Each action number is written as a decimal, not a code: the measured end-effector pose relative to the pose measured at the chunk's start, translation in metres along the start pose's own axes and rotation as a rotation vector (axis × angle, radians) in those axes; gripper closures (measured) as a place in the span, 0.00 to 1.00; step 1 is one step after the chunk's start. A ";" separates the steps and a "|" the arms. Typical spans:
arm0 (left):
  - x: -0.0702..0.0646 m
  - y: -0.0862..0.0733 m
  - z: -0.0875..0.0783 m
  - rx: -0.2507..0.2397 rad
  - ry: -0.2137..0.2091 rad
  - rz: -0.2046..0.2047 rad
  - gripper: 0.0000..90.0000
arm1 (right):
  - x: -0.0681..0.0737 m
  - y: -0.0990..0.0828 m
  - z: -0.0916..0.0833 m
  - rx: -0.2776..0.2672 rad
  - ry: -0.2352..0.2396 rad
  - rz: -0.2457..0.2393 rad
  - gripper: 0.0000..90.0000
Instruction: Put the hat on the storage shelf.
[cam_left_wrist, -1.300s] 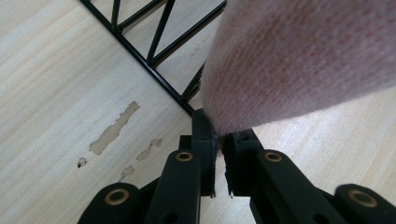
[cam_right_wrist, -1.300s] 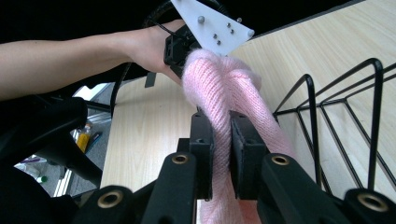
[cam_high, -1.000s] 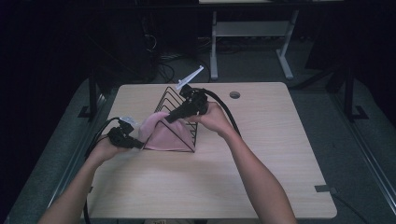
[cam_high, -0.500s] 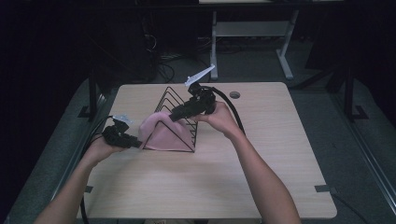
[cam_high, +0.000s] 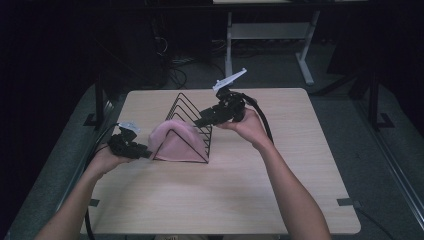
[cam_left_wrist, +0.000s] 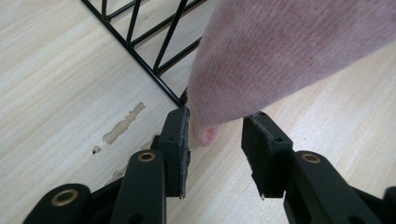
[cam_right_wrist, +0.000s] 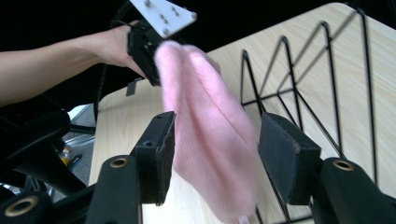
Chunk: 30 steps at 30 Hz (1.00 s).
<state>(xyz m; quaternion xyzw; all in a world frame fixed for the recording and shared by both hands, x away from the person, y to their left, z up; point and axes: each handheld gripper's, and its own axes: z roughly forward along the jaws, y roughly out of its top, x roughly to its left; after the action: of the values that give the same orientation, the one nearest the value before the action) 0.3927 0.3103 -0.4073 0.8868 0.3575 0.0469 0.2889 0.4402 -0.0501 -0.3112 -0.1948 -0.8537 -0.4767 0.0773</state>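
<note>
A pink knitted cloth (cam_high: 175, 140) hangs over the near end of a black wire rack (cam_high: 192, 107) on the wooden table (cam_high: 280, 180). My left gripper (cam_high: 146, 153) sits low at the cloth's left corner. In the left gripper view its jaws (cam_left_wrist: 217, 123) have just been opening. The cloth's tip (cam_left_wrist: 205, 130) lies loose between them, close against one pad (cam_left_wrist: 177, 140). My right gripper (cam_high: 201, 121) hovers over the rack's right side. Its jaws (cam_right_wrist: 215, 135) have just been opening too, and the cloth (cam_right_wrist: 205, 116) hangs between them, apart from both pads.
The rack's wire triangles (cam_right_wrist: 299, 93) run back toward the table's far edge. The left hand and its gripper (cam_right_wrist: 144, 46) show beyond the cloth. A scuff mark (cam_left_wrist: 123, 123) is on the tabletop. A white desk frame (cam_high: 270, 35) stands on the floor beyond the table.
Both grippers have opened and let go of the cloth, which now rests on the rack. The right gripper has drawn back to the right and slightly up. The left hand has barely moved.
</note>
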 end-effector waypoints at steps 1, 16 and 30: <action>0.000 0.000 -0.001 0.000 0.000 0.001 0.67 | -0.001 -0.002 -0.002 0.001 -0.003 0.009 0.49; -0.004 0.000 -0.005 -0.010 0.000 0.002 0.55 | -0.010 -0.022 -0.028 -0.006 -0.070 0.047 0.44; -0.003 -0.003 -0.011 -0.013 0.006 -0.006 0.46 | -0.016 -0.041 -0.050 -0.012 -0.124 0.093 0.40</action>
<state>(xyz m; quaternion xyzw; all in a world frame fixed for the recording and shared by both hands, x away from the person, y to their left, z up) 0.3850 0.3155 -0.3992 0.8837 0.3607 0.0512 0.2938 0.4354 -0.1162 -0.3217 -0.2638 -0.8440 -0.4648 0.0451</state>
